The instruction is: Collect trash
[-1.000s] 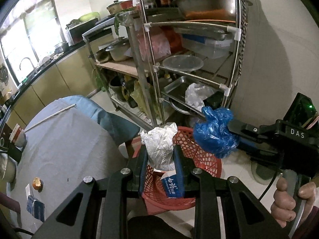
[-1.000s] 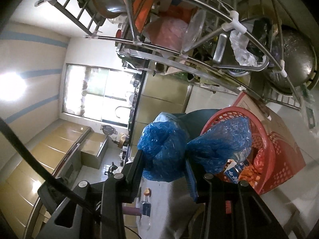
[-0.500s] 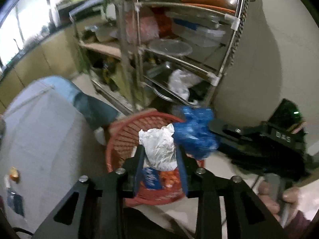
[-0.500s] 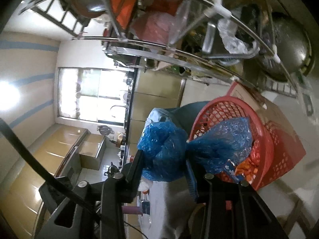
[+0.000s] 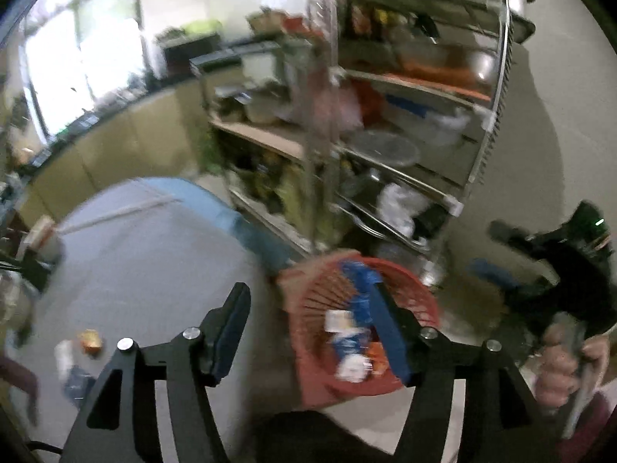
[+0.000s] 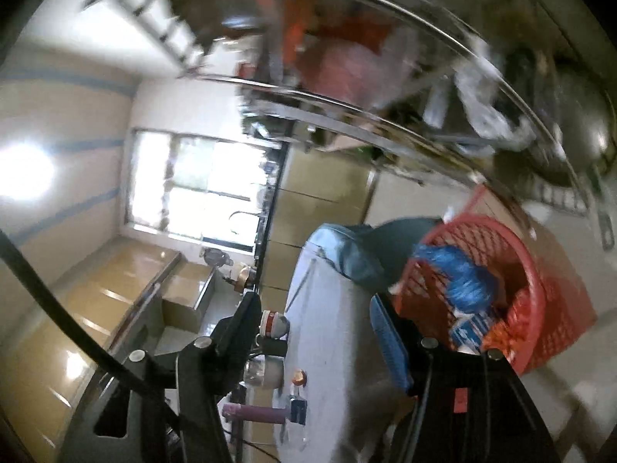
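Observation:
A red mesh trash basket (image 5: 416, 301) stands on the floor by the table's end; it also shows in the right wrist view (image 6: 540, 270). A crumpled blue plastic bag (image 6: 466, 281) lies inside it with white and orange scraps (image 5: 347, 362). My left gripper (image 5: 308, 332) is open and empty above the basket's near side. My right gripper (image 6: 320, 339) is open and empty, over the table edge beside the basket; in the left wrist view it shows at the right (image 5: 501, 231). Both views are motion-blurred.
A grey-clothed table (image 5: 135, 270) holds small scraps (image 5: 88, 339) and a cup (image 5: 42, 235). A metal rack (image 5: 385, 146) with pots and bags stands behind the basket. Kitchen counter and window lie at the back left. Bottles and jars (image 6: 270, 370) stand on the table.
Both grippers opened. The white bag left my left gripper and the blue bag left my right gripper, dropping into the red basket. Both grippers pulled back.

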